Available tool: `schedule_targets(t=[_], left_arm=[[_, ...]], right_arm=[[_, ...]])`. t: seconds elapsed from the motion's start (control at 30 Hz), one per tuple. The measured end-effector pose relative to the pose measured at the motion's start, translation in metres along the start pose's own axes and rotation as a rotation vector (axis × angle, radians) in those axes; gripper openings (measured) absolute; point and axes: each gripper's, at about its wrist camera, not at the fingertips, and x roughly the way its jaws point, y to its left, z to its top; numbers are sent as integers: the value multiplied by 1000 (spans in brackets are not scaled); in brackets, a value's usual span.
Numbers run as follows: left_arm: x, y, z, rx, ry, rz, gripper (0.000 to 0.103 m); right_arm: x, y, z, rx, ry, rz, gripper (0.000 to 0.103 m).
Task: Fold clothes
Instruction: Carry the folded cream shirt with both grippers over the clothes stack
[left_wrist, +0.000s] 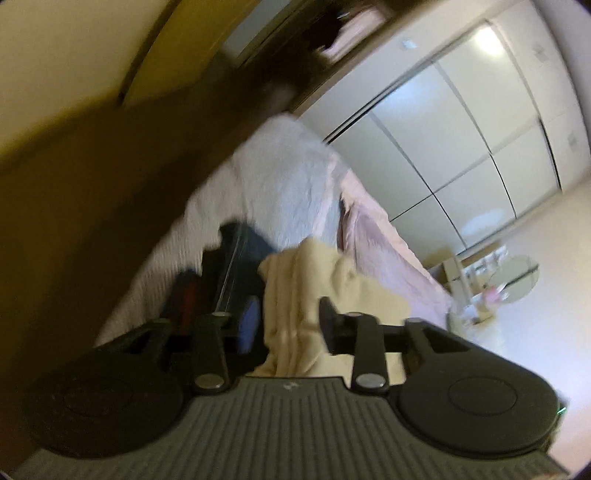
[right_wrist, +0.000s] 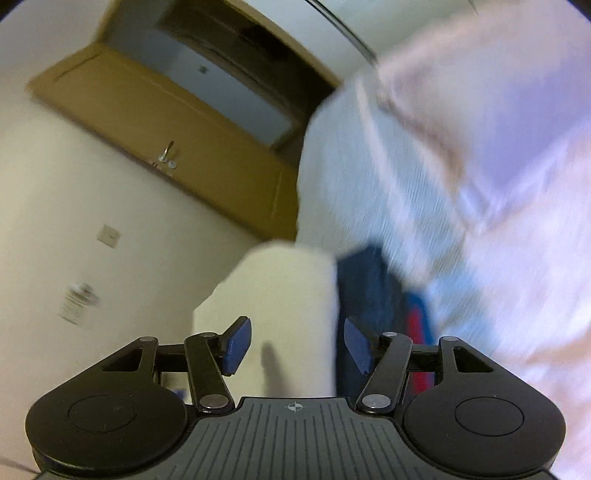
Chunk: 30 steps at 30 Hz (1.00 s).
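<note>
Left wrist view. The left claw (left_wrist: 286, 325) pinched the cream cloth (left_wrist: 306, 288): the fabric ran between the blue pad (left_wrist: 248, 325) at 9 o'clock and the black finger (left_wrist: 327, 325) at 3 o'clock, and it bunched over the far finger. The cloth rose from the claw toward 12 o'clock. Dark clothes (left_wrist: 221, 273) lay just beside it at 10 o'clock, on the bed (left_wrist: 280, 173). A pink cover (left_wrist: 384, 251) hung off the bed edge at 2 o'clock, with the wardrobe (left_wrist: 461, 140) beyond. The picture was blurred.

Right wrist view. The right claw (right_wrist: 295, 343) stood spread. The cream cloth (right_wrist: 280, 302) lay between its two blue pads (right_wrist: 236, 345), but neither pad pressed on it; a gap showed on both sides. A navy garment (right_wrist: 373, 280) with a red patch sat at 2 o'clock, touching the cloth edge. The white bed (right_wrist: 388, 166) filled the 1 to 3 o'clock sector; the door (right_wrist: 166, 122) stood at 11 o'clock.

Procedure, as judged. The step in hand appeared to be securing a second hold on the cloth. To do it well, the right claw should be advanced until the edge sits deep between the pads, then closed on one layer only. The navy garment should be kept clear of the pads. Both holds should be level before the cloth is spread for folding.
</note>
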Motion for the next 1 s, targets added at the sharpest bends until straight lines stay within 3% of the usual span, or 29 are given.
schedule_targets(t=[0.03,0.1,0.17,0.23,0.33,0.43,0.57,0.7,0.8,1.0], left_arm=[[-5,-12,-4,61,-5,3,11],[-9,-36,-15,179,1,6,3],[-4,-51,-32,261,19,16,0],[2,-58,-48,303,45,57,0],[24,-46,-63,287,84,117,0],[27,-35,-66,253,78,126,0],[23,-32,-66,232,74,128,2],[13,-42,-50,225,62,123,0],[6,-54,-29,238,11,128,0],[49,-77,9,290,-9,146,0]], right_arm=[[-8,8,-3,-80,-24,-22,58],[-22,27,-17,-240,-53,-65,25],[-23,40,-36,-352,-47,-93,16],[-18,48,-55,-432,-43,-104,15],[3,52,-75,-517,-30,-125,14],[27,47,-85,-580,19,-164,14],[29,48,-85,-586,24,-167,14],[14,54,-69,-538,47,-138,14],[4,60,-47,-511,-16,-131,14],[39,64,-5,-508,-90,-157,14]])
